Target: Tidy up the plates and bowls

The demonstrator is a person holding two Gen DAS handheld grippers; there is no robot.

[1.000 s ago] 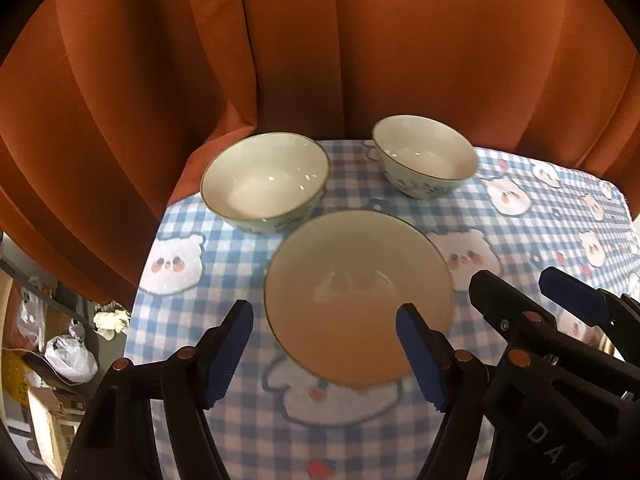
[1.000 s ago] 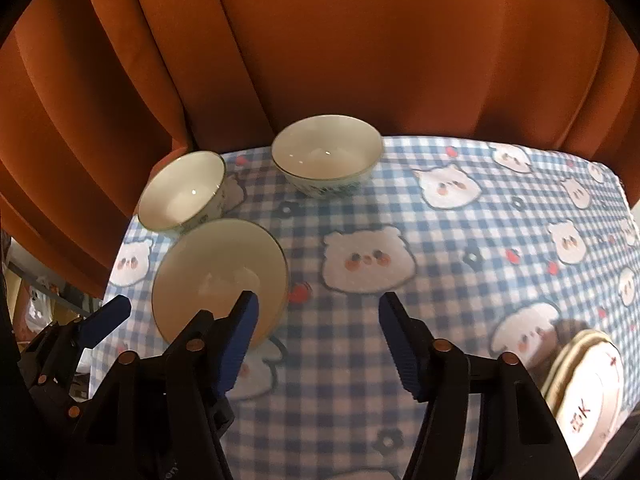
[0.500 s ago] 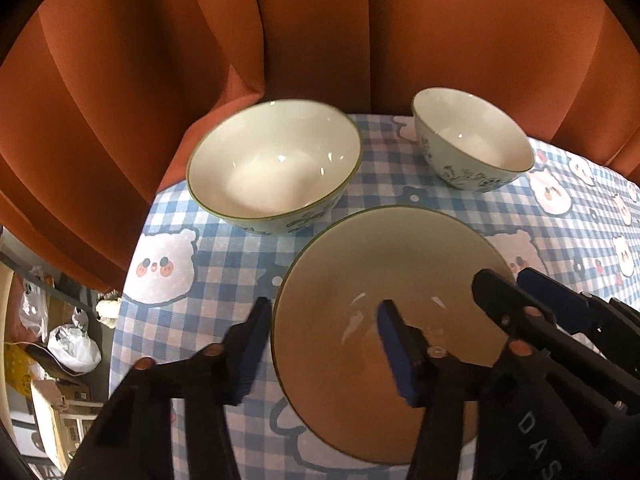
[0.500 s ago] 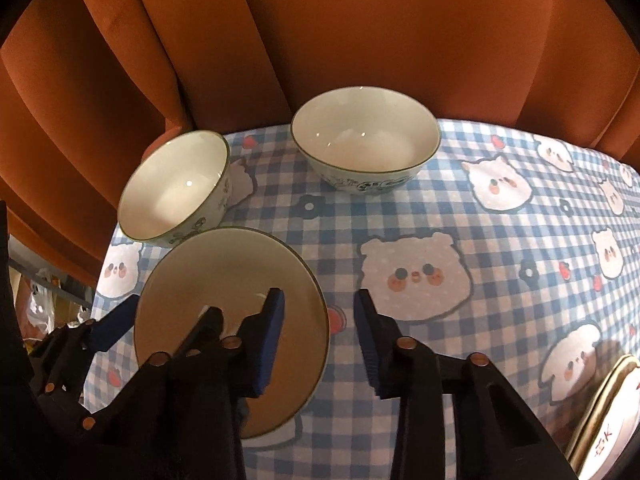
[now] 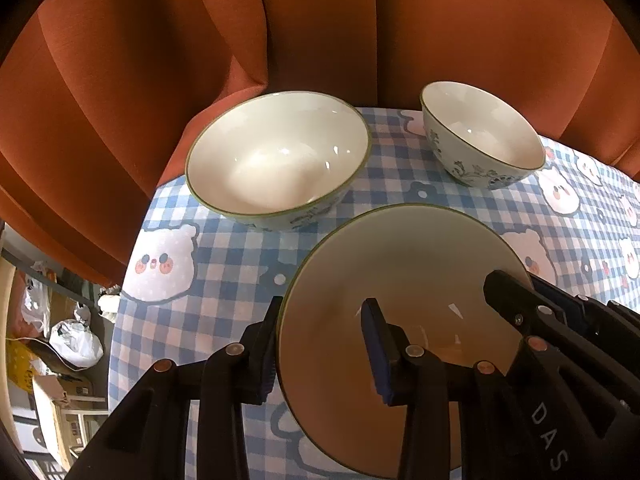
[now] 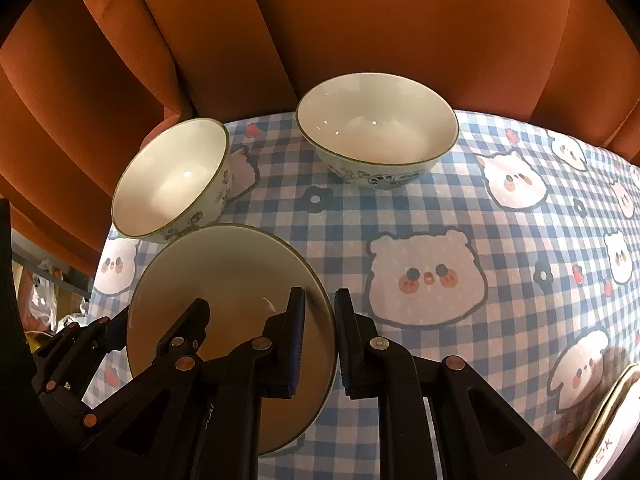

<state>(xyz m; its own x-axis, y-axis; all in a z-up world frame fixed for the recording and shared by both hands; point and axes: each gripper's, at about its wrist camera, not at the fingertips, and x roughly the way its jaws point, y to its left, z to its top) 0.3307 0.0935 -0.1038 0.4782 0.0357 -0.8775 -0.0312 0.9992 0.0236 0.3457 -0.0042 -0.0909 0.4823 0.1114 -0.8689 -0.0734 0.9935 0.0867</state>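
A cream plate (image 5: 400,276) with a green rim lies near the table's left corner, also in the right wrist view (image 6: 224,276). My left gripper (image 5: 320,352) straddles the plate's left rim, jaws still apart, one finger outside and one over the plate. My right gripper (image 6: 320,336) straddles the plate's right rim, jaws close around it. Two white bowls stand behind: a left bowl (image 5: 276,164) (image 6: 172,180) and a right bowl (image 5: 480,132) (image 6: 376,124).
The checked tablecloth (image 6: 460,208) with bear faces covers the table. An orange curtain (image 5: 320,32) hangs right behind the bowls. Another plate (image 6: 608,436) with a gold rim lies at the right front. The table's left edge drops to floor clutter (image 5: 60,340).
Both grippers moved forward and down onto the plate and narrowed around its opposite rims. The bowls have not moved.
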